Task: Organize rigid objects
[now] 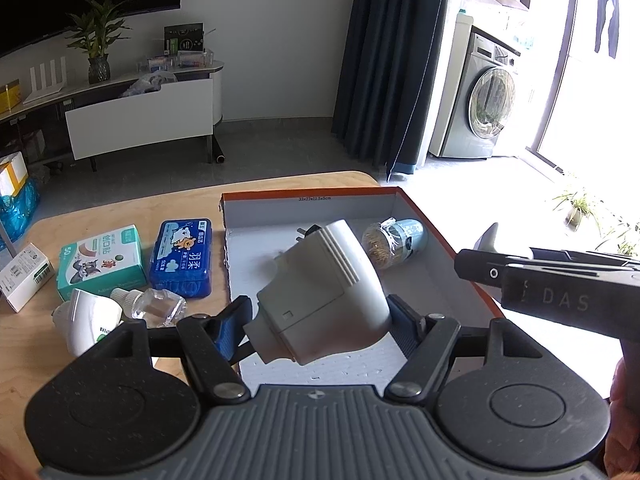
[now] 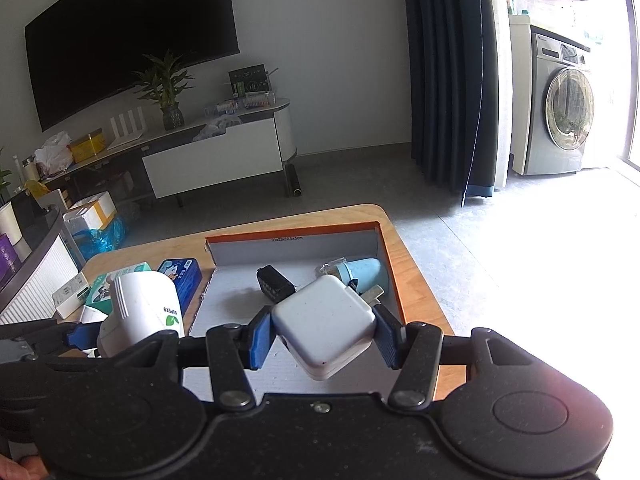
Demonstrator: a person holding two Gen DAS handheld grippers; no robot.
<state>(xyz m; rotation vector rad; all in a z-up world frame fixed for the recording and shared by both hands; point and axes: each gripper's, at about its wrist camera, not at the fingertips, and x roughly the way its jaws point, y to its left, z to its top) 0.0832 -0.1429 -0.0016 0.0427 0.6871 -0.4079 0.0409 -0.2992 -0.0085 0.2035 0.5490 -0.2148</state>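
2 white plug-in devices, left tongs [image 1: 320, 320] and right tongs [image 2: 324, 338]

TV [image 2: 132, 36], plant [image 2: 166, 88], washer [image 2: 560, 108], curtain [image 2: 448, 72]

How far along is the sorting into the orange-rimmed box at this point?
Done: a toothpick jar and a small black item already lie in the box. In hand: the left gripper clamps a white plug-in device over the box; the right gripper clamps a white charger. Left on the table: blue case, green carton, white carton, clear bottle, another white device.
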